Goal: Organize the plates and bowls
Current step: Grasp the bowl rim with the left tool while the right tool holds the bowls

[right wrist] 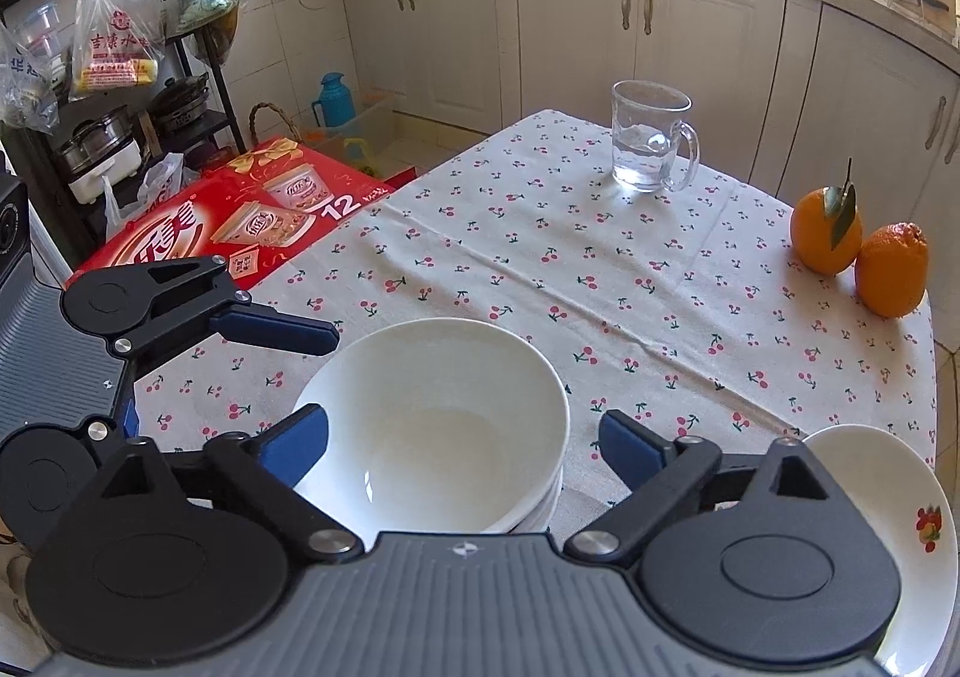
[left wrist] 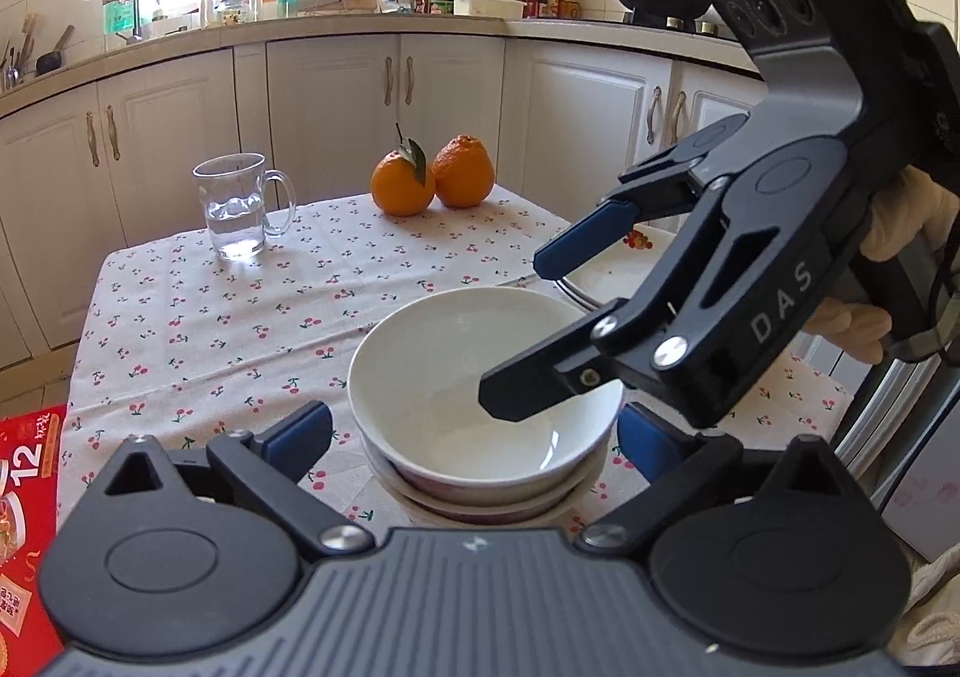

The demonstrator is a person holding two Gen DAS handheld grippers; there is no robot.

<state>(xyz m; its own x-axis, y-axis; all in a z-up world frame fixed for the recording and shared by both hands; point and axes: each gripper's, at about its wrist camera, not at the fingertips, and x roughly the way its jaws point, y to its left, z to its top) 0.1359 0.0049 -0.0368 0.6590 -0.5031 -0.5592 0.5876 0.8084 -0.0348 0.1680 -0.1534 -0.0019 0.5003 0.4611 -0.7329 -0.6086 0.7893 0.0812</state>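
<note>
I find both tongs spread wide and gripping nothing. My left tongs (left wrist: 474, 431) straddle the bowls (left wrist: 480, 377), a white stack on the desk (left wrist: 240, 317); their blue pads sit just outside the top bowl's rim on either side, clear of it. My right tongs (right wrist: 462, 443) hang over the same stack from the other side. In the left view one right finger reaches over the top bowl's rim, low above its inside, and the other finger stands above the plate (left wrist: 612, 275) behind; whether the lower tip touches the bowl I cannot tell. In the right view the stack fills the gap between the right pads, with the left pad level with the rim and the right pad well off it. The plate lies just right of the stack, near the desk edge. A glass mug (left wrist: 240, 209) and two oranges (left wrist: 432, 182) stand well apart at the far end. A red box (right wrist: 240, 221) sits beside the desk.
</note>
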